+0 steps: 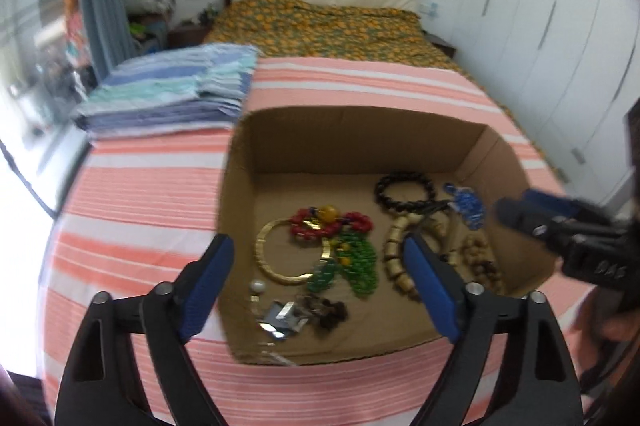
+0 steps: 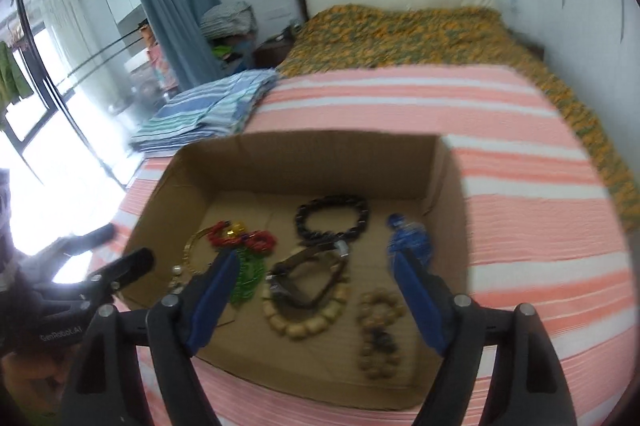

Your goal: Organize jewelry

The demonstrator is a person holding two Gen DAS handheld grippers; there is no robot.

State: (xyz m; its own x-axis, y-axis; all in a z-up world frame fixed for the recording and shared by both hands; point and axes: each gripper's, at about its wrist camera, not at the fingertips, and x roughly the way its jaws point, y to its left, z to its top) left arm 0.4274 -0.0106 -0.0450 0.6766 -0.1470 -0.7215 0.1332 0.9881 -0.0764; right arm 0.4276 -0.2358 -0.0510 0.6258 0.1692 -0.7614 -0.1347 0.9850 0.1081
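Note:
An open cardboard box (image 1: 360,142) (image 2: 312,158) sits on a pink striped sheet. Inside lie a gold bangle (image 1: 276,262), red beads (image 1: 332,224), green beads (image 1: 360,262), a black bead bracelet (image 1: 404,192) (image 2: 332,216), a blue beaded piece (image 1: 468,206) (image 2: 412,246), a chunky tan bracelet (image 2: 304,322) and small wooden beads (image 2: 378,338). My left gripper (image 1: 318,244) hovers open over the box's left half, holding nothing. My right gripper (image 2: 316,256) is open over the right half, also with nothing in it.
Folded blue striped towels (image 1: 168,94) (image 2: 212,110) lie beyond the box on the left. The pink striped sheet (image 1: 140,206) covers the near bed, an orange flowered cover (image 1: 320,22) the far part. A pearl (image 1: 258,286) and silver bits (image 1: 280,318) lie near the box's front.

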